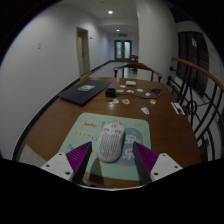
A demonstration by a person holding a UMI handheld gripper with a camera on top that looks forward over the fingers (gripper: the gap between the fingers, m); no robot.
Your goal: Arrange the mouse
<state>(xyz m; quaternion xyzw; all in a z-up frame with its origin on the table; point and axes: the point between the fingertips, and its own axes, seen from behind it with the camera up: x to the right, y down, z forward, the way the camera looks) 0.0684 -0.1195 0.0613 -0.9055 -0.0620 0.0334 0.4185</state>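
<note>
A white mouse (110, 139) lies on a pale green mouse mat (150, 135) on a round wooden table (60, 115). My gripper (112, 158) is open, with its purple pads (80, 157) at either side of the mouse's near end. The mouse stands between the fingertips and rests on the mat, with a gap at each side.
A dark laptop (80, 92) lies on the table at the far left. Small white items and cards (130, 95) are scattered further back. Chairs (180, 100) stand to the right, and a corridor with doors runs behind.
</note>
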